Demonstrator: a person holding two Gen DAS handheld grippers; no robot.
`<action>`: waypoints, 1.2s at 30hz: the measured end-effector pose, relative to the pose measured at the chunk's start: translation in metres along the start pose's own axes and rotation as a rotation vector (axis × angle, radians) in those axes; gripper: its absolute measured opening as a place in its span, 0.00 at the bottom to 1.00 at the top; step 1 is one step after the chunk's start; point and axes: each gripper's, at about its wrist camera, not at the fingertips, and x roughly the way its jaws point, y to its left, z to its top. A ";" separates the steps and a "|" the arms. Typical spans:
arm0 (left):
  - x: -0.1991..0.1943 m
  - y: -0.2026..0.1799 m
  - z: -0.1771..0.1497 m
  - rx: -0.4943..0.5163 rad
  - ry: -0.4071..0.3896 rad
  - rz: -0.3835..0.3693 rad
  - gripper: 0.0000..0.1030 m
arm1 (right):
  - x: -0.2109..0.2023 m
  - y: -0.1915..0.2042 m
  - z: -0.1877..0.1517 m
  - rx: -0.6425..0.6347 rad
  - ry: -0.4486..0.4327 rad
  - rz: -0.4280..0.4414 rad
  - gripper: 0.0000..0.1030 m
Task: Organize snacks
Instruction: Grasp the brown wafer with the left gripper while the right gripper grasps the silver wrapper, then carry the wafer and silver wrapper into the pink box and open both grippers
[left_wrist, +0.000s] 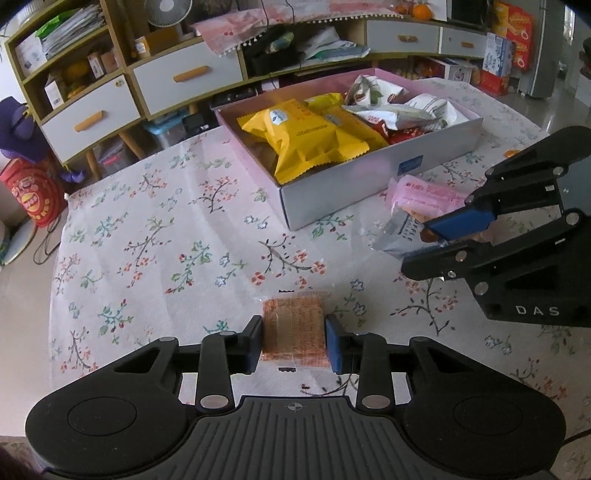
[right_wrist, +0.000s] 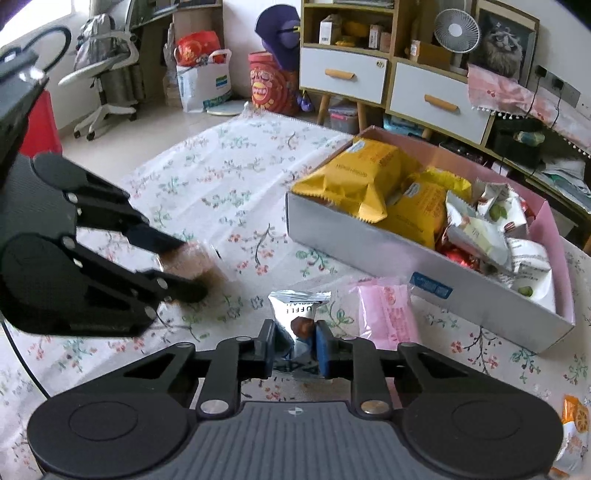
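Note:
My left gripper (left_wrist: 294, 341) is shut on a clear-wrapped brown cracker pack (left_wrist: 294, 330) just above the floral tablecloth; it shows blurred in the right wrist view (right_wrist: 192, 260). My right gripper (right_wrist: 294, 341) is shut on a silver truffle packet (right_wrist: 297, 308), also in the left wrist view (left_wrist: 400, 236). A pink snack pack (right_wrist: 386, 314) lies beside it on the cloth. The white box with pink lining (left_wrist: 343, 181) holds yellow bags (left_wrist: 314, 140) and white-green packets (left_wrist: 406, 107).
An orange-printed packet (right_wrist: 572, 424) lies at the right table edge. Shelves with drawers (left_wrist: 122, 96) stand beyond the table, with a red bucket (left_wrist: 33, 195) on the floor. An office chair (right_wrist: 107, 74) stands far left.

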 end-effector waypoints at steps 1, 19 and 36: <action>-0.001 -0.001 0.001 0.000 -0.002 0.001 0.31 | -0.002 -0.001 0.001 0.004 -0.008 0.001 0.00; -0.015 -0.018 0.034 -0.026 -0.081 -0.001 0.31 | -0.033 -0.034 0.015 0.103 -0.104 -0.034 0.00; -0.008 -0.035 0.078 -0.108 -0.180 -0.019 0.31 | -0.054 -0.112 0.012 0.295 -0.189 -0.131 0.00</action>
